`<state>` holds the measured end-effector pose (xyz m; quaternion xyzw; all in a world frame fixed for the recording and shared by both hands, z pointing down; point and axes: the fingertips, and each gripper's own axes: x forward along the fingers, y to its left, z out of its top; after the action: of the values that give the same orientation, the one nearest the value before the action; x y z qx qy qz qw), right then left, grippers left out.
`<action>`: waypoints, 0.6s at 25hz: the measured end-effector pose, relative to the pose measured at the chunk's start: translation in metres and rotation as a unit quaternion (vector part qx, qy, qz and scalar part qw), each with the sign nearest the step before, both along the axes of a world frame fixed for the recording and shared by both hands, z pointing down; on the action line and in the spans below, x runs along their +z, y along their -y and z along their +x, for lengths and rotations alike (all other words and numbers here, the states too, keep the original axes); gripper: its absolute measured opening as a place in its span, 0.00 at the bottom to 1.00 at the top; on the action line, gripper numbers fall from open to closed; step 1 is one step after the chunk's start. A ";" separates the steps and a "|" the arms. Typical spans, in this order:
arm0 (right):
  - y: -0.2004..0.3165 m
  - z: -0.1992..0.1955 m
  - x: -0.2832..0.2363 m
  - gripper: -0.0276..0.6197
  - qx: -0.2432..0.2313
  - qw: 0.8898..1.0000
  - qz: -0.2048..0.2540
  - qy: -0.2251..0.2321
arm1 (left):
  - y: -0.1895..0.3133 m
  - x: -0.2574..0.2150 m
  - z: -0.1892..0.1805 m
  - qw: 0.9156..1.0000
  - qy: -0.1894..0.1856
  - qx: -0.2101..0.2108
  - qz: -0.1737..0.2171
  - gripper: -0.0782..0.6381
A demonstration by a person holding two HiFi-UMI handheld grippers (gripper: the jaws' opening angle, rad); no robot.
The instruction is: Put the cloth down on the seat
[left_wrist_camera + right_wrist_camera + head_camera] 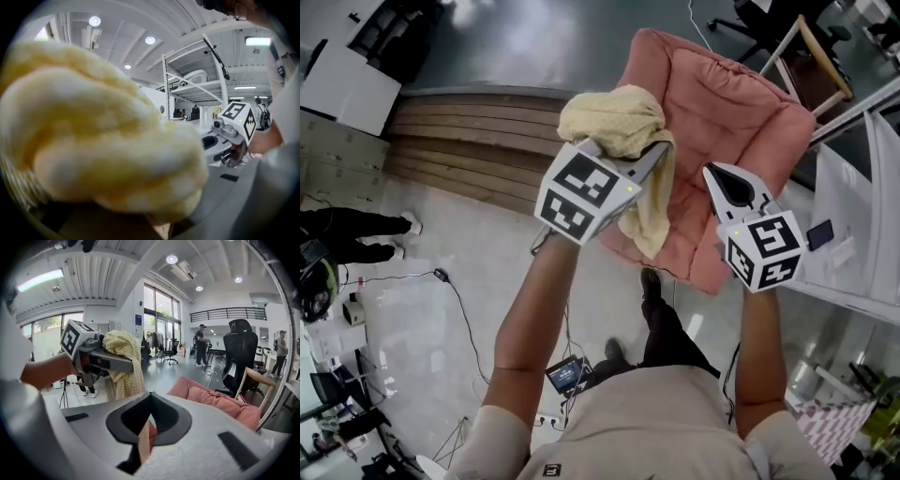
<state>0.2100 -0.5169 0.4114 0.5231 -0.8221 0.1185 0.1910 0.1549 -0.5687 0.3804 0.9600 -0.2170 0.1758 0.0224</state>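
A crumpled pale-yellow checked cloth (614,122) is bunched in my left gripper (659,152), which is shut on it, and one end hangs down below the jaws. It is held in the air over the left part of the pink cushioned seat (741,122). In the left gripper view the cloth (93,131) fills most of the picture and hides the jaws. My right gripper (718,174) is to the right over the seat, shut and holding nothing. The right gripper view shows its shut jaws (145,437), the left gripper with the cloth (123,362), and the seat (220,399).
Wooden steps (469,141) lie left of the seat. A wooden chair frame (816,56) stands behind it, and a white desk (862,216) is at the right. A black office chair (241,352) and people stand farther off. Cables (459,300) run over the floor.
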 end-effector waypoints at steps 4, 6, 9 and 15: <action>0.029 0.008 0.026 0.03 -0.005 1.000 -0.011 0.008 | 0.031 0.036 0.009 1.000 0.015 -0.007 -0.021 0.25; 0.043 0.010 0.040 0.03 -0.008 1.000 -0.019 0.010 | 0.048 0.056 0.011 0.999 0.018 -0.015 -0.032 0.25; 0.067 0.011 0.064 0.03 -0.013 0.999 -0.029 0.014 | 0.076 0.089 0.008 0.998 0.023 -0.032 -0.051 0.25; 0.096 0.014 0.115 0.03 -0.021 0.998 -0.048 0.020 | 0.121 0.146 0.007 0.996 0.015 -0.069 -0.059 0.25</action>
<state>0.2238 -0.6130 0.5266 0.4931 -0.8302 0.1641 0.2018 0.1622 -0.6895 0.5269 0.9370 -0.2724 0.2002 0.0877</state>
